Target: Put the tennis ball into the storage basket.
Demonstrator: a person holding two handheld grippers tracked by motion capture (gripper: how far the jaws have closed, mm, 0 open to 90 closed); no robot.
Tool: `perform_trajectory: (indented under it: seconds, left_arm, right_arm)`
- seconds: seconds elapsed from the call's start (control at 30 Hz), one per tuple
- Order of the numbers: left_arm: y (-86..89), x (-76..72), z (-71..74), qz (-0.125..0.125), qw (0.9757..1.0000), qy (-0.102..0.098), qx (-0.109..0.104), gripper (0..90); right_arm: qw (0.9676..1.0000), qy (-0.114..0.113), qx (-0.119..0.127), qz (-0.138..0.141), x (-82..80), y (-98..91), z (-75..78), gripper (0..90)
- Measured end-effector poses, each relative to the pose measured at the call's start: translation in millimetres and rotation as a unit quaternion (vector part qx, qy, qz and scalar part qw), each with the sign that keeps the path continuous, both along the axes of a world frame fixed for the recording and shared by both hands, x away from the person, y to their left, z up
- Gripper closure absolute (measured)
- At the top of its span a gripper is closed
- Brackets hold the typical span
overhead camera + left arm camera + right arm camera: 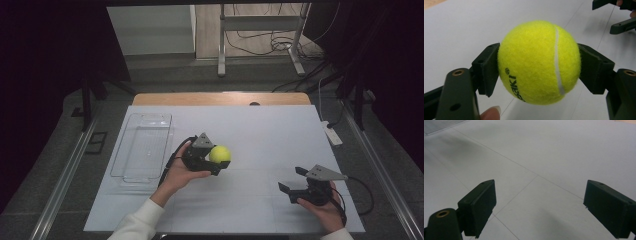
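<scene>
Between the jaws of the left gripper [220, 161], a yellow tennis ball [219, 154] is clamped near the table's [260, 130] middle. At four o'clock from it, the right gripper [292, 180] is held with jaws spread, nothing between. At nine o'clock, a clear tray [131, 170] is seen.

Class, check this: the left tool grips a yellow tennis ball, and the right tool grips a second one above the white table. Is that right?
Not quite. The left tool grips the fuzzy yellow tennis ball, but the right tool stands open with nothing between its jaws, as the right gripper view shows.

The tennis ball [539, 62] hides its print's last letters.
</scene>
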State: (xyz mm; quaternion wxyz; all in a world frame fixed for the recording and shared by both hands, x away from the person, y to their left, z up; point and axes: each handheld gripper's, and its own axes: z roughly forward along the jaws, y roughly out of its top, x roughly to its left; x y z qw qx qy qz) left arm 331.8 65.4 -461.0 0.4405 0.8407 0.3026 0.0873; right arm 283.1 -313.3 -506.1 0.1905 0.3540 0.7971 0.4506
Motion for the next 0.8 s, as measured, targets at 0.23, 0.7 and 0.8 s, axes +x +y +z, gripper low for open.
perform_trajectory:
  seconds: [0.23,0.7,0.8]
  left_arm:
    - [5.9,-0.7,5.1,0.007,0.9998,-0.009,-0.015,26.9]
    - [13.7,-3.9,18.2,0.015,0.9987,-0.026,-0.042,26.9]
    - [16.4,-4.5,21.6,0.015,0.9982,-0.026,-0.051,26.9]
  right_arm:
    - [1.0,0.0,0.001,0.0,0.0,-0.2,0.1,11.2]
    - [1.0,0.0,0.0,0.0,-0.2,0.1,0.0,11.2]
    - [1.0,0.0,0.001,-0.001,-0.3,0.0,0.1,11.2]
